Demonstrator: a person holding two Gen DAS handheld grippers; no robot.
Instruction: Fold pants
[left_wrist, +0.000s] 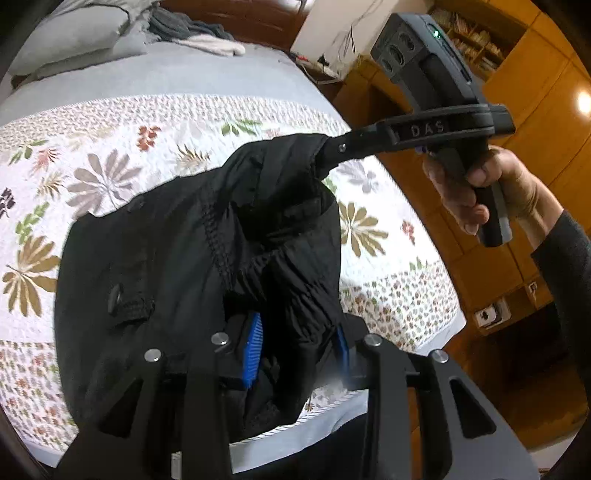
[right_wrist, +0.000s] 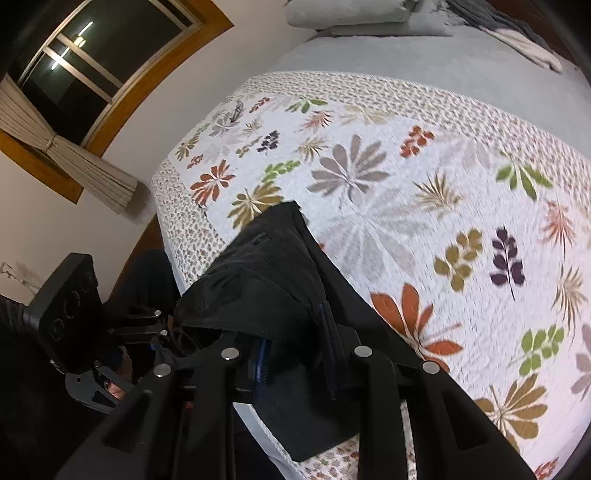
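Black pants (left_wrist: 192, 258), bunched and slack, hanging between two claws above a floral quilt (left_wrist: 110, 177) on a bed, lower folds draped toward the near edge. Left gripper (left_wrist: 295, 350) clamped on a thick wad of the cloth, blue pads (left_wrist: 253, 347) pressed into it, jaws only a little apart. Right gripper (left_wrist: 332, 155) pinching another corner of the same garment, higher up and to the right, gripped by a bare hand (left_wrist: 476, 184) in a dark sleeve (left_wrist: 565, 266). From the right wrist view, same pants (right_wrist: 266, 273) nipped between narrow jaws of the right gripper (right_wrist: 295, 350), left gripper (right_wrist: 162, 332) at lower left. Beyond: grey pillow (left_wrist: 77, 37) at the headboard, curtained window (right_wrist: 92, 74), wooden cabinets (left_wrist: 546, 92).
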